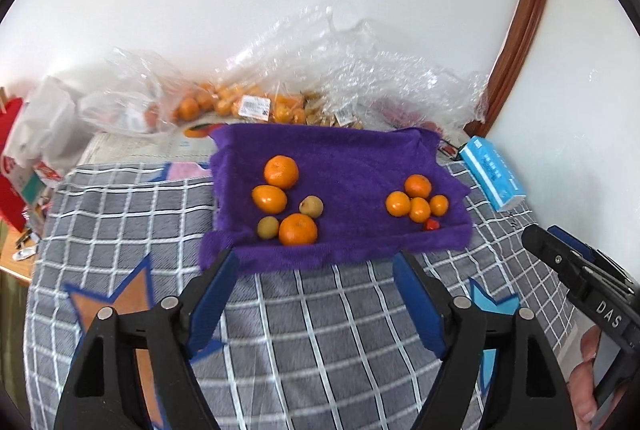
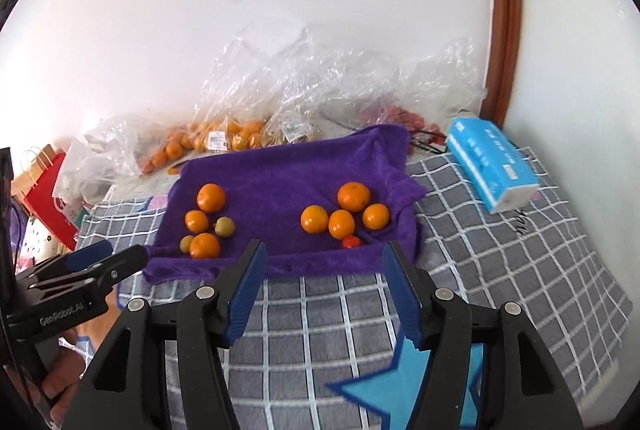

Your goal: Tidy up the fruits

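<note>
A purple towel (image 1: 352, 166) (image 2: 280, 186) lies on a grey checked blanket. On its left sit three oranges (image 1: 281, 172) (image 2: 211, 197) and two small yellow-green fruits (image 1: 311, 206) (image 2: 224, 226). On its right sit several small oranges (image 1: 418, 186) (image 2: 353, 196) and a small red fruit (image 1: 431, 225) (image 2: 351, 241). My left gripper (image 1: 316, 270) is open and empty, just short of the towel's near edge. My right gripper (image 2: 324, 262) is open and empty at the towel's near edge. Each gripper shows side-on in the other's view.
Clear plastic bags (image 1: 280, 90) (image 2: 280, 102) with oranges and other fruit lie behind the towel by the white wall. A blue tissue pack (image 1: 494, 172) (image 2: 492, 162) lies at the right. A red paper bag (image 2: 44, 186) stands at the left. A brown door frame (image 2: 504, 10) rises at the right.
</note>
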The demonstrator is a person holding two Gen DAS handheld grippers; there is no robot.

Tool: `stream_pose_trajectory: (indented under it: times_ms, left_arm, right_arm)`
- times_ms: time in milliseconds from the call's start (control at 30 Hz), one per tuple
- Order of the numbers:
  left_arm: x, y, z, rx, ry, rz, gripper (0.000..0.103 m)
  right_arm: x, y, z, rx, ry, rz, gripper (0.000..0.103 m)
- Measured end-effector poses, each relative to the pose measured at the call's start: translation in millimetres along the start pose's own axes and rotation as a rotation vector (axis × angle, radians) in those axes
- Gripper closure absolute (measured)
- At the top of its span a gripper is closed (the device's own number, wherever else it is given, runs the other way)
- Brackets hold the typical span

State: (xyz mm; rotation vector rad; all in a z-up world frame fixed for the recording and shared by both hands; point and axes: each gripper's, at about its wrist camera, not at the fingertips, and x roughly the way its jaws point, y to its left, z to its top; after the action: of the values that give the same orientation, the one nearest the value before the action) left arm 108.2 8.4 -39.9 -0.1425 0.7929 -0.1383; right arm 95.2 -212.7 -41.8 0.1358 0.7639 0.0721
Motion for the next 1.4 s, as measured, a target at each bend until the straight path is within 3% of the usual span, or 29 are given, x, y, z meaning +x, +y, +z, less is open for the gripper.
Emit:
stream_pose_trajectory:
  times_ms: [100,233,433,833,1400]
  left_arm:
    - [-26,-5,-15,0.003,-0.044,0.012,0.018]
    - [-56,-14,-33,0.016,-0.093,0.030,0.010]
    - [-90,-22,-57,0.020,-0.153,0.051,0.006]
    - [-116,-32,-75,0.037,-0.193,0.080,0.004]
    - [-118,-27,-78,0.013,-0.191,0.083,0.004]
  right_arm:
    - [-23,-3,-9,0.019,-0.006,-0.009,0.042]
    - [-54,-7,-26,0.024,-0.044,-0.016,0.020]
    - [-96,-11,-51,0.007,-0.105,-0.054,0.007]
    - [-125,-18,-72,0.007,-0.118,-0.088,0.006]
    - [-126,-15,-80,0.005,-0.112,-0.089,0.006]
